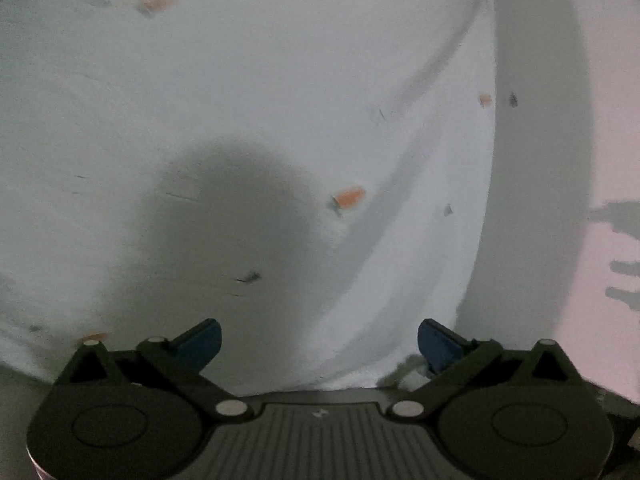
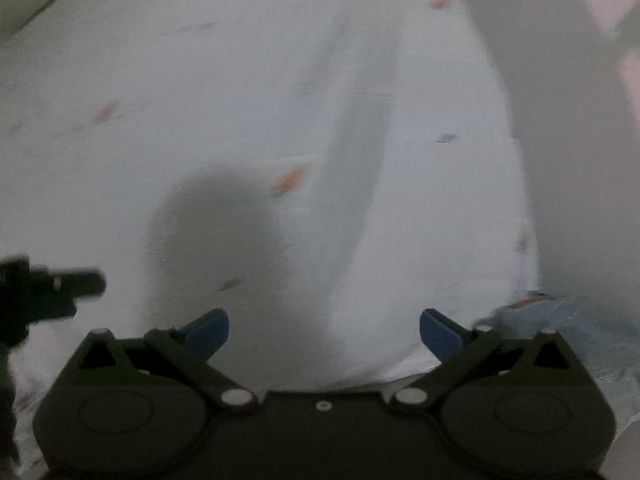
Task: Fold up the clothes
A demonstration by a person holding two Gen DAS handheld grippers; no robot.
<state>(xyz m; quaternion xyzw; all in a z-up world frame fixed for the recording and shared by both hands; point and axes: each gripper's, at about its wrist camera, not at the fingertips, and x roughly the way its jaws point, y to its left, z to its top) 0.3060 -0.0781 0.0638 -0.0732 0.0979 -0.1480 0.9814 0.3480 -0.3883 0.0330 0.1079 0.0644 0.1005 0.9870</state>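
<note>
A white garment (image 1: 248, 92) with small orange and grey prints fills the left wrist view and lies spread on a pale surface, with a long crease running up to the right. My left gripper (image 1: 319, 342) is open just above it, its blue fingertips wide apart and empty. The same garment (image 2: 248, 92) fills the right wrist view, blurred, with a fold ridge up its middle. My right gripper (image 2: 324, 334) is open and empty just above the cloth. The left gripper (image 2: 48, 292) shows at the left edge of the right wrist view.
The pale pinkish surface (image 1: 612, 128) shows right of the garment's edge, with gripper shadows on it. In the right wrist view a bluish patterned cloth (image 2: 576, 320) lies at the garment's lower right edge, and the surface (image 2: 592, 8) shows beyond.
</note>
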